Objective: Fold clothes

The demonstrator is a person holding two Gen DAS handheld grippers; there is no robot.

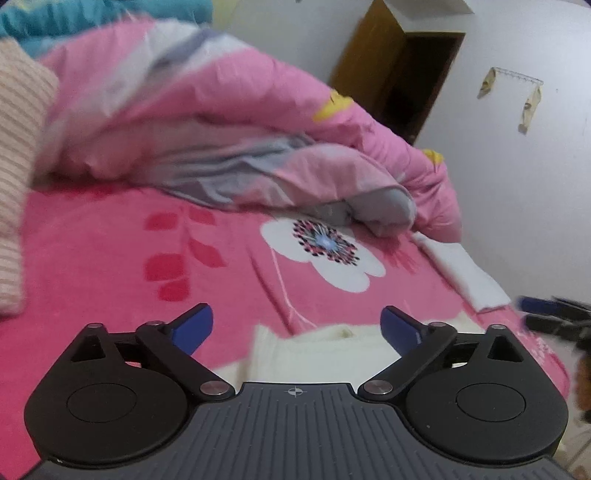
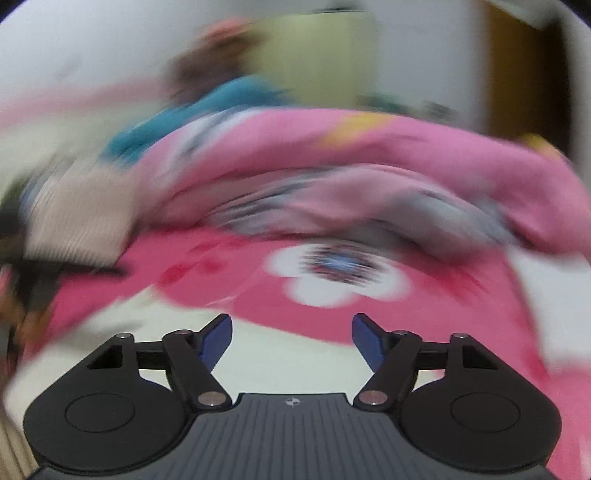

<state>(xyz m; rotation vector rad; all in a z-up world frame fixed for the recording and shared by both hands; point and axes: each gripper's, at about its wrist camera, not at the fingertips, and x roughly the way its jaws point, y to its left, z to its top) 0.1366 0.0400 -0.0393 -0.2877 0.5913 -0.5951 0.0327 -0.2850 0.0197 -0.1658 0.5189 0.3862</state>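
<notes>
Cream garment point(image 1: 325, 347) lies on the bed point(image 1: 92, 258), on the pink flowered sheet, just past my left tool point(image 1: 296, 325) and low between its blue fingers point(image 1: 194, 326). Left tool is spread wide, nothing between the pads, cloth not touched as far as I can see. Right wrist view is badly blurred; the same pale cloth point(image 2: 291, 360) shows under and beyond my right tool point(image 2: 291, 338), which is also open, narrower than the left, pads clear of the fabric. A second white folded piece point(image 1: 465, 273) sits at the right edge of the bed, well apart from the cream one. Big white flower print point(image 1: 325, 254) on the sheet is between the garment and the bunched pink quilt point(image 1: 221, 122) at the back. Striped beige pillow point(image 1: 14, 166) on the left, teal bedding point(image 1: 74, 18) behind the quilt. Brown cabinet point(image 1: 399, 70) against the white wall point(image 1: 535, 203). Right tool's tip point(image 1: 554, 314) pokes in at the right edge of the left view, blurred.
</notes>
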